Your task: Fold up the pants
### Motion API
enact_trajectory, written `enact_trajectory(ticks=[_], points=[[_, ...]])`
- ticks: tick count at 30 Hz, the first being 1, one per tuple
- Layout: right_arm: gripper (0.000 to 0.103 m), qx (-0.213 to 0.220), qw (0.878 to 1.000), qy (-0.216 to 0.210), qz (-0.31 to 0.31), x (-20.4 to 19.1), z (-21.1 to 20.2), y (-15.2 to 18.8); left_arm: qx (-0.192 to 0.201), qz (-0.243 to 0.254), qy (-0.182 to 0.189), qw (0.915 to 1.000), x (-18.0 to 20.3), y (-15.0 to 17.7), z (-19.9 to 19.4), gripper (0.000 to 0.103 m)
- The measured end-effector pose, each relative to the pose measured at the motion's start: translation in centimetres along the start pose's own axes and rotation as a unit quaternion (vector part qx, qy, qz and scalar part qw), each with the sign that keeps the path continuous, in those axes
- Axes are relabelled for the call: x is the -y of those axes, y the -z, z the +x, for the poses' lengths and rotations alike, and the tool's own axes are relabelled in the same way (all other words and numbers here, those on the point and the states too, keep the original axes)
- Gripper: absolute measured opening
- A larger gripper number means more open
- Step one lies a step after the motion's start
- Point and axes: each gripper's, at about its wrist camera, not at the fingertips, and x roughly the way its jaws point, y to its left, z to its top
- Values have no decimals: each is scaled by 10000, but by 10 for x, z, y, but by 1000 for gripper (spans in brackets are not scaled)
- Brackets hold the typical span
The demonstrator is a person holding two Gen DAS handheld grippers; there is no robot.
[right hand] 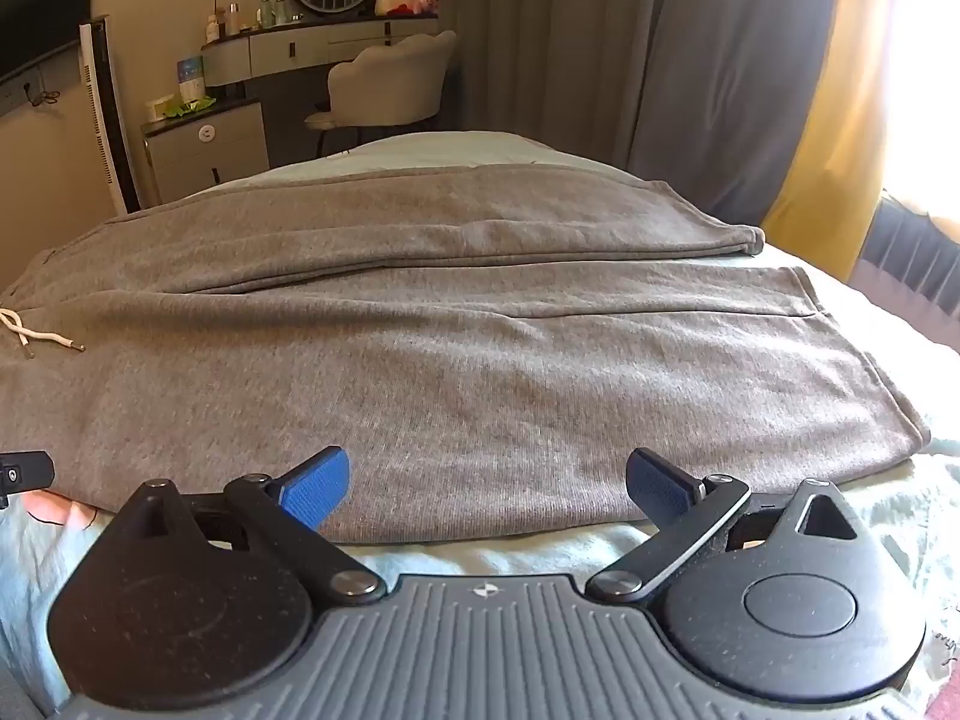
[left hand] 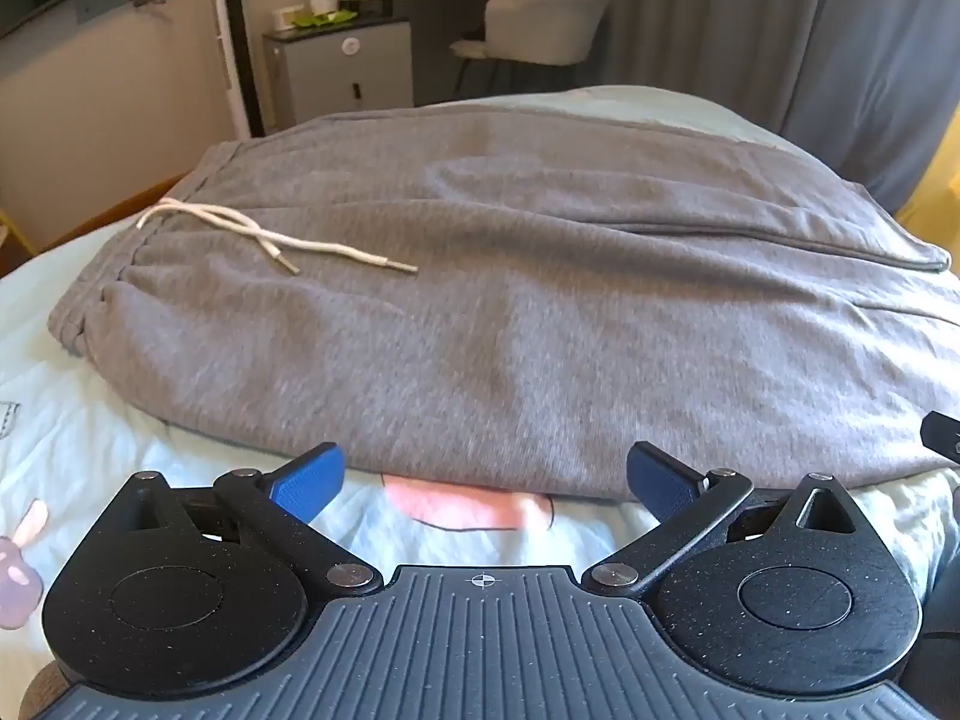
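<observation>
Left wrist view: grey pants (left hand: 510, 300) lie flat across the bed (left hand: 120, 450), waistband at 9 o'clock, and the full white drawstring (left hand: 270, 237) shows at 10 o'clock; leg ends are cut off at 3 o'clock. Left hand-held gripper (left hand: 485, 483) spread wide, nothing between its pads, pants' near edge just ahead at 12 o'clock. Right wrist view: both leg hems show at 2 o'clock, with only the drawstring tips at 9 o'clock. Right hand-held gripper (right hand: 487, 487) spread, empty, over the pants' near edge.
</observation>
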Motion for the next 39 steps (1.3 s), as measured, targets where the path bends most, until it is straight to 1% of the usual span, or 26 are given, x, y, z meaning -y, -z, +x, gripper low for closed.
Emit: enact_trajectory(ticks=[39], points=[[99, -5, 9999, -49, 146, 5, -2, 0, -26, -97, 45, 9999, 2, 0, -3, 103]])
